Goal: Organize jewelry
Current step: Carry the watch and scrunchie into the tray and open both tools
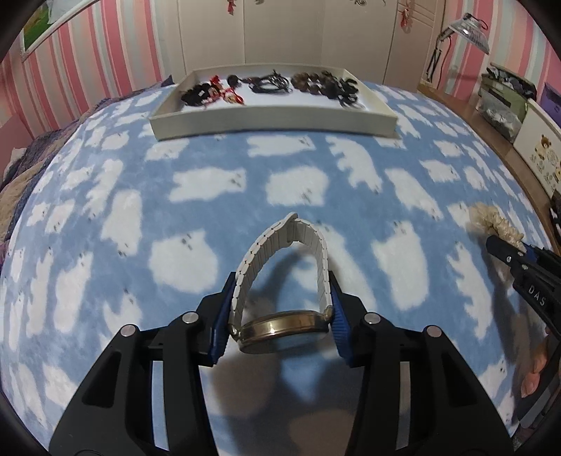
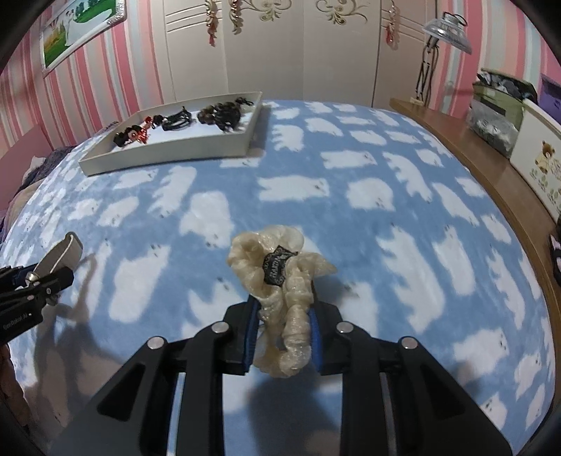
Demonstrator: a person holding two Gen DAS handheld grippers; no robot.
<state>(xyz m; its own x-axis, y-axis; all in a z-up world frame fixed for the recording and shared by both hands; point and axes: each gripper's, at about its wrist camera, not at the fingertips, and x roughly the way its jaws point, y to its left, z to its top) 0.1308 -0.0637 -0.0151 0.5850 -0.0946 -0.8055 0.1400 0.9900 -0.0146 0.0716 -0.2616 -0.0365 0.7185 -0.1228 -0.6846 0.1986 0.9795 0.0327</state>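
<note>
My left gripper (image 1: 282, 308) is shut on a wristwatch (image 1: 280, 329) with a gold case and a pale link band (image 1: 291, 238) that loops forward above the blanket. My right gripper (image 2: 284, 326) is shut on a cream scrunchie (image 2: 280, 277) with a black label, held clear of the blanket. In the left wrist view the scrunchie (image 1: 491, 222) and the right gripper (image 1: 501, 250) show at the right edge. The right wrist view catches the watch band (image 2: 63, 252) and the left gripper (image 2: 52, 280) at the left edge. A white tray (image 1: 273, 121) (image 2: 164, 156) lies farther back on the bed, holding several dark hair ties and bracelets.
A blue blanket (image 1: 210, 182) with white bear shapes covers the bed. A wooden shelf (image 2: 455, 129) runs along the right side with boxes and bags. A lamp (image 2: 447, 29) stands by the striped wall; wardrobe doors (image 2: 280, 52) are behind the tray.
</note>
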